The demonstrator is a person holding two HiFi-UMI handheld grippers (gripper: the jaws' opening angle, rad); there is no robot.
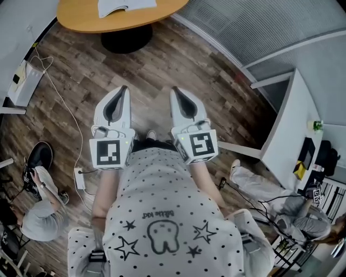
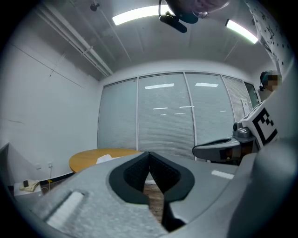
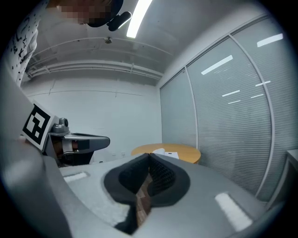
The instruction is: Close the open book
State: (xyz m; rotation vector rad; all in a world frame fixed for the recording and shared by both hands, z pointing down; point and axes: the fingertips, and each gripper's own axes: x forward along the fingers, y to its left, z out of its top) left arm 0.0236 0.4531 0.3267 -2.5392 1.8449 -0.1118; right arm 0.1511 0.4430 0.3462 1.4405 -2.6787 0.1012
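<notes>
An open white book [image 1: 123, 6] lies on a round wooden table [image 1: 81, 19] at the top of the head view, far ahead of me. Both grippers are held level in front of my body, over the wooden floor and well short of the table. My left gripper [image 1: 123, 88] is shut with nothing in it. My right gripper [image 1: 175, 90] is shut and empty too. The left gripper view shows the table [image 2: 88, 158] and the book [image 2: 104, 159] low at the left. In the right gripper view the table [image 3: 184, 152] carries the book [image 3: 164, 152] beyond the fingertips.
A black pedestal base [image 1: 127, 39] stands under the table. A cable runs over the floor to a power strip [image 1: 79, 178] at the left. A white desk [image 1: 289, 130] stands at the right. Seated people are at lower left [image 1: 40, 213] and lower right [image 1: 292, 216].
</notes>
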